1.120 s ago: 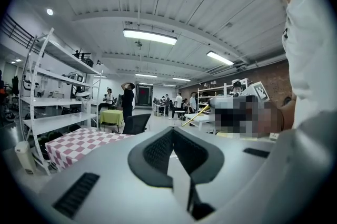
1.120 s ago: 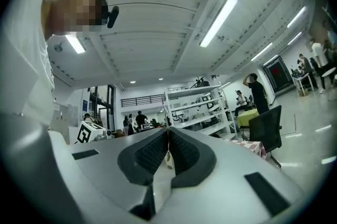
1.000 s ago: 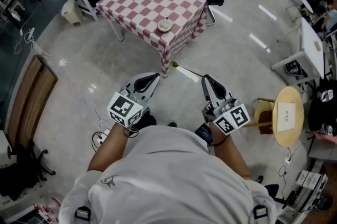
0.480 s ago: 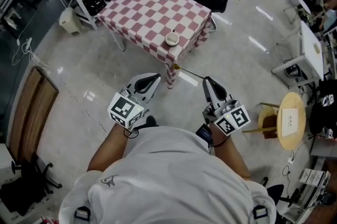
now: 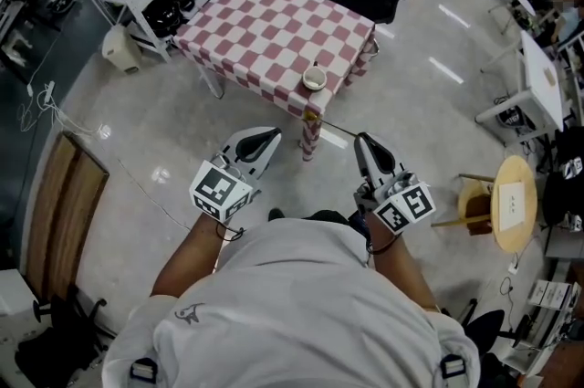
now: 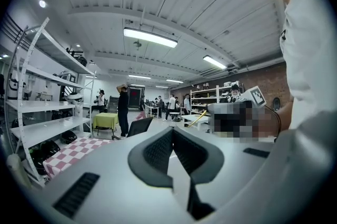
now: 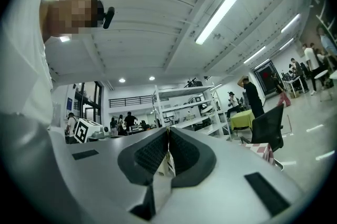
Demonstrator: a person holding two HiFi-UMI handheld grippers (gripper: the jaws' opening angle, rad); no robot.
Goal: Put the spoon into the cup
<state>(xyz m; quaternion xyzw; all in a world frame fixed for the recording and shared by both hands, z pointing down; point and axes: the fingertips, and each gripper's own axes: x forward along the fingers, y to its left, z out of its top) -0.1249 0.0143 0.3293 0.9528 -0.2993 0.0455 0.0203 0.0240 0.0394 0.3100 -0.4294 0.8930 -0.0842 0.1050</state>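
No lettering, number or brand can be read on anything here.

I see a pale grey short-sleeved shirt [image 5: 292, 304] filling the lower middle of the head view, with a small grey emblem [image 5: 187, 314] toward the lower left. Black clips [image 5: 142, 370] sit at both bottom corners. The left gripper [image 5: 270, 134] and right gripper [image 5: 360, 139] are grey-white shells with black ribbed pads [image 6: 158, 150]. Each carries a white cube [image 5: 219, 190] printed with black square markers. A dark band [image 5: 355, 233] wraps the right wrist.
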